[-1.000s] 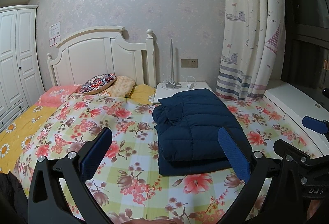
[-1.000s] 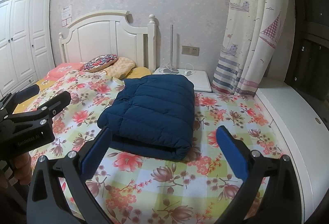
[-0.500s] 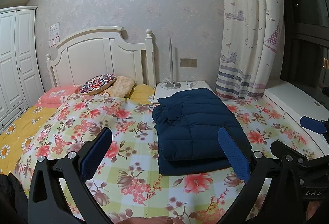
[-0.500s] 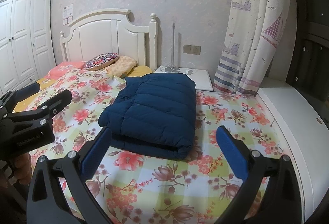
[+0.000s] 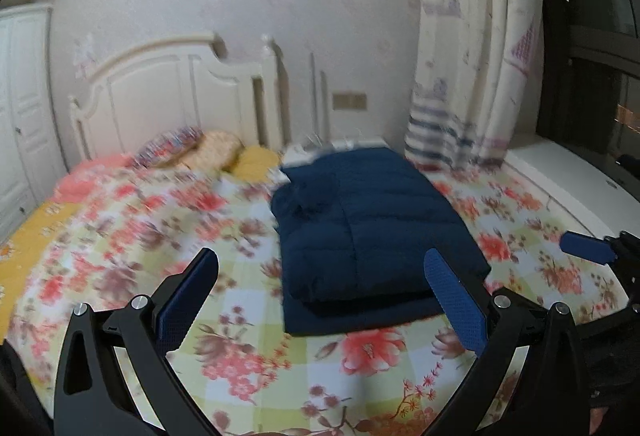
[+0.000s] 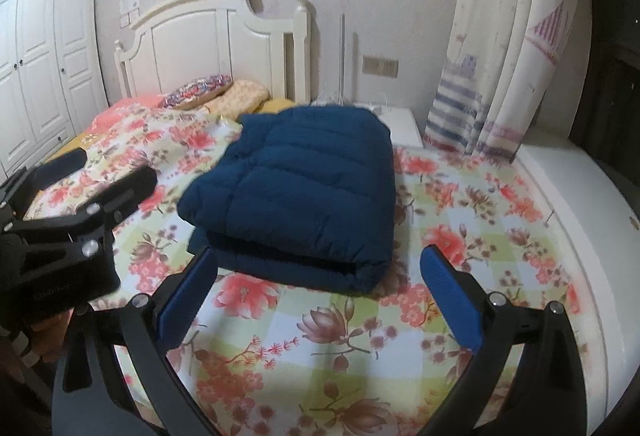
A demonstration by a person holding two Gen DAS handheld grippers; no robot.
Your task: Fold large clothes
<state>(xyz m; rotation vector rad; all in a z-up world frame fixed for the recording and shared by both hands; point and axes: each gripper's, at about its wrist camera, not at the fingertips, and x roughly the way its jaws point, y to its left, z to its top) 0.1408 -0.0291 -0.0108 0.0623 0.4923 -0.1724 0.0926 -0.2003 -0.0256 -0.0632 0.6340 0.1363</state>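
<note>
A floral-sheeted bed carries a folded navy jacket and pillows.

No legible text. A faint embossed marking on the black plastic body of the left gripper, left of the right gripper's fingers, is too blurred to read; white wall notices likewise.

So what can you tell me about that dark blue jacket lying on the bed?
The jacket is dark navy, puffy and quilted in stitched bands, like down padding. It is folded into a thick, roughly rectangular bundle with layers stacked and the rounded fold on its right side. It lies flat on the floral bedspread, near the nightstand. Neither gripper touches it.
</note>
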